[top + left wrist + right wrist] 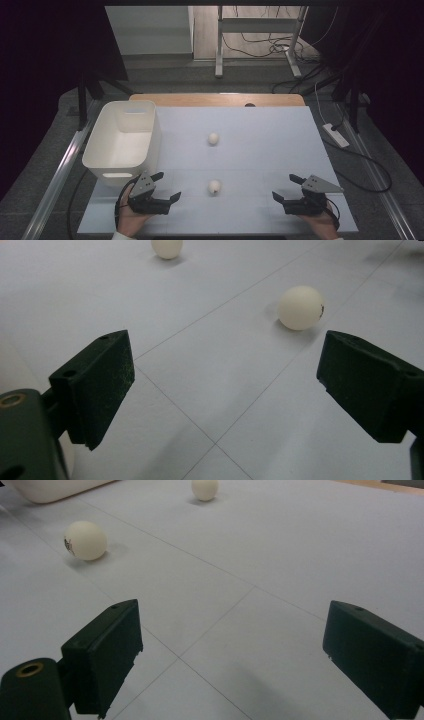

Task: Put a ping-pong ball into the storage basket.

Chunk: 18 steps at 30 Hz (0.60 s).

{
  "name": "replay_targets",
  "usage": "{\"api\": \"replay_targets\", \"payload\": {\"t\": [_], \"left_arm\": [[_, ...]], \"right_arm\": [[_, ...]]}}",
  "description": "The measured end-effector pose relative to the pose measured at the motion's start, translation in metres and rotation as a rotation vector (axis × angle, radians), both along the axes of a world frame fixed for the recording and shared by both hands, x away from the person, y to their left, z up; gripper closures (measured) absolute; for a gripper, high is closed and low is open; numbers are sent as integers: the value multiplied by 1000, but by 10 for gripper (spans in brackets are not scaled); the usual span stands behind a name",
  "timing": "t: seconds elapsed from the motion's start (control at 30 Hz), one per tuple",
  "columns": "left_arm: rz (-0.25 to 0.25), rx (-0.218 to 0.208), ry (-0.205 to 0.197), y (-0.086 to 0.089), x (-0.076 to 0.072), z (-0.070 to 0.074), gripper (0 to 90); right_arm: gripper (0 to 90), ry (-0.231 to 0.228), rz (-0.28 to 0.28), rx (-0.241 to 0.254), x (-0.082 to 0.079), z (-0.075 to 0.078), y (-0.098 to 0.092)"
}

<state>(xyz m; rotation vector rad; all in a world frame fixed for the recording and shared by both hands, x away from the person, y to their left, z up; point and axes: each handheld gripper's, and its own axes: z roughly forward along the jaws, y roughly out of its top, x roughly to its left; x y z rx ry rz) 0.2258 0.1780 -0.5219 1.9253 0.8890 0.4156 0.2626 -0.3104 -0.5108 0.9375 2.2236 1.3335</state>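
Two white balls lie on the white table top [260,150]. The near ball [214,187] [300,308] [85,540] carries a small dark mark and rests midway between the two hands. The far ball [213,138] [167,247] [205,489] sits farther back, near the table's middle. My left gripper [167,186] [225,387] is held low at the front left, open, jaws pointing toward the near ball, nothing between them. My right gripper [287,187] [232,655] is at the front right, open and empty, pointing left.
A white plastic bin [122,140] stands at the table's left side, just behind the left gripper; its edge [55,490] shows in the right gripper view. A wooden strip [220,99] runs along the table's far edge. Cables and a power strip [336,135] lie on the floor right.
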Motion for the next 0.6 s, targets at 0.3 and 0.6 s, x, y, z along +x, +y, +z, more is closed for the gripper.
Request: {"api": "replay_targets", "payload": {"t": [0.3,0.6], "left_arm": [[0,0,-2,-1,0,1,94],[1,2,2,-2,0,2,94]], "right_arm": [[92,5,-13,3,1,0,-2],[93,6,-14,1,1,-1,-2]]}}
